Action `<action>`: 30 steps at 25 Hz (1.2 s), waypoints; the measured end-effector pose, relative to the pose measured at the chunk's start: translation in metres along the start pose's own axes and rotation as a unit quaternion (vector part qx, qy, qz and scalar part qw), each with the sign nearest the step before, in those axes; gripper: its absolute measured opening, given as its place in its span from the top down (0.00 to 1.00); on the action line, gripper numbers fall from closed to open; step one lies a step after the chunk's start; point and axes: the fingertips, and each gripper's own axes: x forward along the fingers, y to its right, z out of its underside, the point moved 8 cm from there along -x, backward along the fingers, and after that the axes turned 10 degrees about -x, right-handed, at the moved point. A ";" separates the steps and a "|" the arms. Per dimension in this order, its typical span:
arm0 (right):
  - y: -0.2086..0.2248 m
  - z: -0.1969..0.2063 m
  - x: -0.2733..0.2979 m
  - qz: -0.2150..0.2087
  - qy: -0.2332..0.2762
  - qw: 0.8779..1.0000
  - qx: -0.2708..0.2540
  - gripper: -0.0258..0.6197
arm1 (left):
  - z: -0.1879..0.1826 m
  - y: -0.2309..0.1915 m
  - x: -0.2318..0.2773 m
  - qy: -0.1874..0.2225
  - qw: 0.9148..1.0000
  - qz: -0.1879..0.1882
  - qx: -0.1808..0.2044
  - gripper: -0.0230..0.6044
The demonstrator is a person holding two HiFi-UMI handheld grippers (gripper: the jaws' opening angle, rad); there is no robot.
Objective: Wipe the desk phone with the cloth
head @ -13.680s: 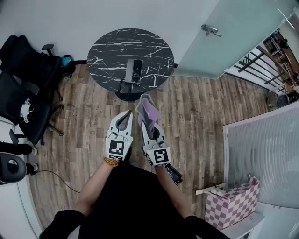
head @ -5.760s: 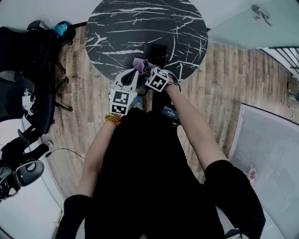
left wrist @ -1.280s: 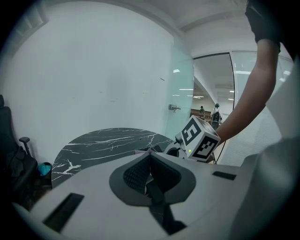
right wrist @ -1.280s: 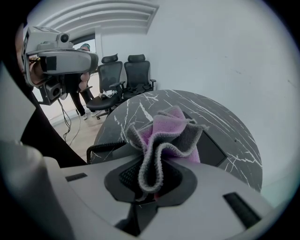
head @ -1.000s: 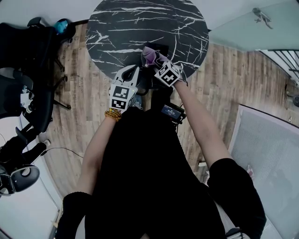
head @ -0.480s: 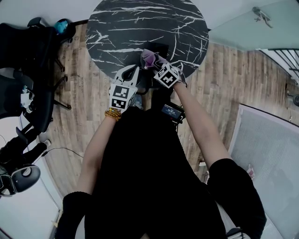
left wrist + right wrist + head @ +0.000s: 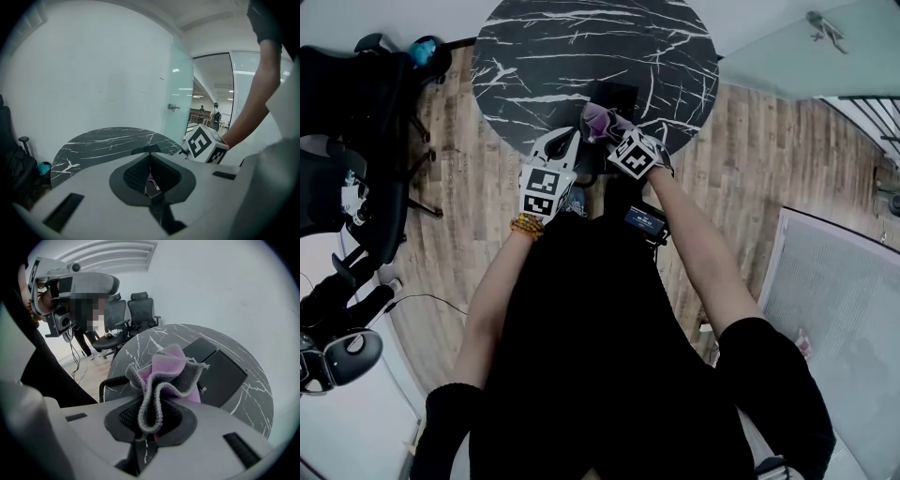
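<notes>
The black desk phone (image 7: pixel 616 97) lies on the near side of the round black marble table (image 7: pixel 544 47). My right gripper (image 7: pixel 607 131) is shut on a bunched purple and grey cloth (image 7: pixel 596 119), which rests at the phone's near edge. In the right gripper view the cloth (image 7: pixel 165 373) rises from the gripper (image 7: pixel 152 418) in front of the phone (image 7: pixel 220 371). My left gripper (image 7: pixel 567 141) hovers at the table's near rim, left of the phone. Its jaws meet with nothing in them. In the left gripper view this gripper (image 7: pixel 150 157) points at the phone (image 7: pixel 145 150).
A coiled phone cord (image 7: pixel 112 383) hangs off the table edge. Black office chairs (image 7: pixel 347 103) stand on the wooden floor to the left. A glass door (image 7: pixel 806 47) is at the far right. A person wearing head gear (image 7: pixel 70 291) shows in the right gripper view.
The right gripper with the cloth has slid slightly toward me along the phone's near part. The left gripper has hardly moved.
</notes>
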 end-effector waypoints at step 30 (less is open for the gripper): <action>-0.019 0.010 0.006 -0.057 -0.006 0.998 0.002 0.88 | 0.007 0.003 -0.001 -0.007 1.000 0.000 -0.001 0.94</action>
